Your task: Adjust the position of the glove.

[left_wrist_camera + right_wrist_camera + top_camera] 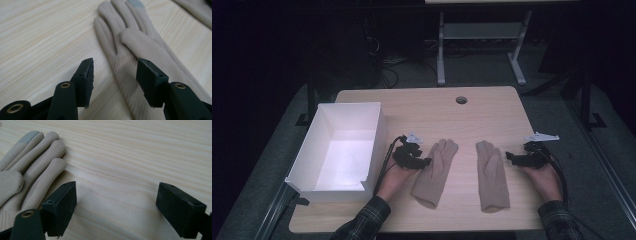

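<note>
The left gripper (428, 161) lies low over the worktop (427, 107), its jaws spread with a clear gap between them. In the left gripper view, the left gripper (115, 75) frames the edge of the left glove (140, 50): one pad sits over bare wood beside the glove, the other over the glove's palm. No pad presses on the fabric. In the high view the left glove (436, 170) lies flat just beside the gripper, fingers pointing away from the person, cuff toward the near edge.

The right gripper (510, 156) rests beside the right glove (492, 175), jaws spread wide. In the right gripper view, the right gripper (116, 195) holds nothing; bare worktop shows between the pads, and the right glove (27, 167) lies to the left of the left-hand jaw, with a grey patch on one fingertip.

The two gloves lie side by side, apart, near the middle of the worktop. A white box (307, 155), open at the top, stands at the left edge of the worktop, beside the left hand (394, 177).
</note>
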The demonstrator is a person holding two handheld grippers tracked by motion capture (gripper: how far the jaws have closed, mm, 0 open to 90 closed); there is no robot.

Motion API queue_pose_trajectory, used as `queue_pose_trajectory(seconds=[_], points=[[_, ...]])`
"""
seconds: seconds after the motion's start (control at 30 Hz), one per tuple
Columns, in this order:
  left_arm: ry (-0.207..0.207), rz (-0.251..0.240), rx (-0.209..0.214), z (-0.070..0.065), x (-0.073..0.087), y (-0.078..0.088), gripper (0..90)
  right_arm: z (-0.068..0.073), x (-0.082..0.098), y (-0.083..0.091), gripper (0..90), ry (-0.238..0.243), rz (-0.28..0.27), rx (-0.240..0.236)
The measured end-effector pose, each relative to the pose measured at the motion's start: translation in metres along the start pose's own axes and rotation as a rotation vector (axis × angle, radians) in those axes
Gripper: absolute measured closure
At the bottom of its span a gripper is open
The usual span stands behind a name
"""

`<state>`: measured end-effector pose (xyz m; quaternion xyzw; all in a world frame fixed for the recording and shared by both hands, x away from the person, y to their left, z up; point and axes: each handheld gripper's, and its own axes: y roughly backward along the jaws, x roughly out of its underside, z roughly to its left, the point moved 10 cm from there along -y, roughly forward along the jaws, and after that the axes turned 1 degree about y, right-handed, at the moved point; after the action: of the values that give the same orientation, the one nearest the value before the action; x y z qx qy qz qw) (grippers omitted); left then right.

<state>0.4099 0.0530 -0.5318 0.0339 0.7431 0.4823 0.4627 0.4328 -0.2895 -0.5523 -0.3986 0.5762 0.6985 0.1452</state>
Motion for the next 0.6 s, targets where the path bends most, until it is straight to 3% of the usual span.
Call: queue_pose_trajectory(seconds=[0.1, 0.23, 0.33, 0.37, 0.43, 0.47, 0.6], points=[[-0.013, 0.027, -0.011, 0.0, 0.005, -0.004, 47.4, 0.0, 0.0, 0.0, 16.4, 0.003, -0.001, 0.0], [-0.038, 0.02, -0.02, -0.002, 0.005, -0.005, 50.9, 0.0, 0.0, 0.0, 16.5, 0.001, 0.0, 0.0], [-0.048, 0.02, -0.006, -0.006, 0.005, -0.005, 66.0, 0.0, 0.0, 0.0, 16.4, 0.003, -0.001, 0.0], [-0.043, 0.024, 0.019, -0.011, 0.005, -0.005, 72.0, 0.0, 0.0, 0.0, 16.4, 0.003, -0.001, 0.0], [-0.04, 0.028, 0.029, -0.012, 0.005, -0.006, 76.8, 0.0, 0.0, 0.0, 16.4, 0.004, -0.001, -0.001], [-0.029, 0.032, 0.042, -0.013, 0.005, -0.006, 83.5, 0.0, 0.0, 0.0, 16.4, 0.005, -0.001, -0.002], [0.002, 0.032, 0.07, -0.013, 0.004, -0.005, 86.2, 0.001, 0.0, 0.0, 16.5, 0.008, -0.002, -0.005]])
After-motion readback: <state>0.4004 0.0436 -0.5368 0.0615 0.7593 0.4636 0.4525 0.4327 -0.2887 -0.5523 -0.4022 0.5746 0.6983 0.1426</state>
